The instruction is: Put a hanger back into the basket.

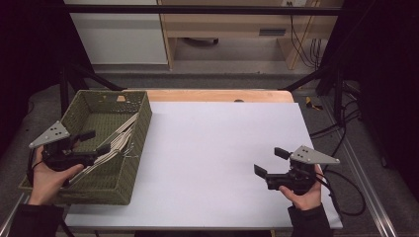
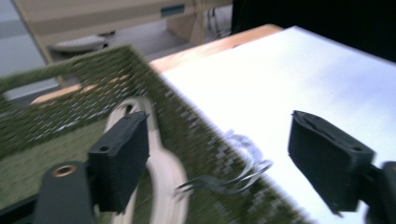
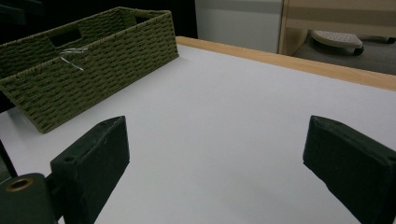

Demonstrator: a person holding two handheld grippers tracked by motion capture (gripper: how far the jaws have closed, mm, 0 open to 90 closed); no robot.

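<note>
Cream wooden hangers (image 1: 114, 140) lie slantwise in the green woven basket (image 1: 141, 129) at the table's (image 1: 222, 148) left edge, their wire hooks (image 2: 229, 179) draped over the basket's right wall. The left gripper (image 1: 95, 140) hovers over the basket, jaws spread wide, gripping nothing. The right gripper (image 1: 268, 162) hangs above bare table, well apart, jaws wide and empty.

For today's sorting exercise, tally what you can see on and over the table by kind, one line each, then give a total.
Woven green basket: 1
Bundle of pale hangers lying in the basket, with wire hooks over its rim; the number in the bundle cannot be told: 1
Hand-held tool, left tool and right tool, both open: 2
White table: 1
Total: 5
</note>
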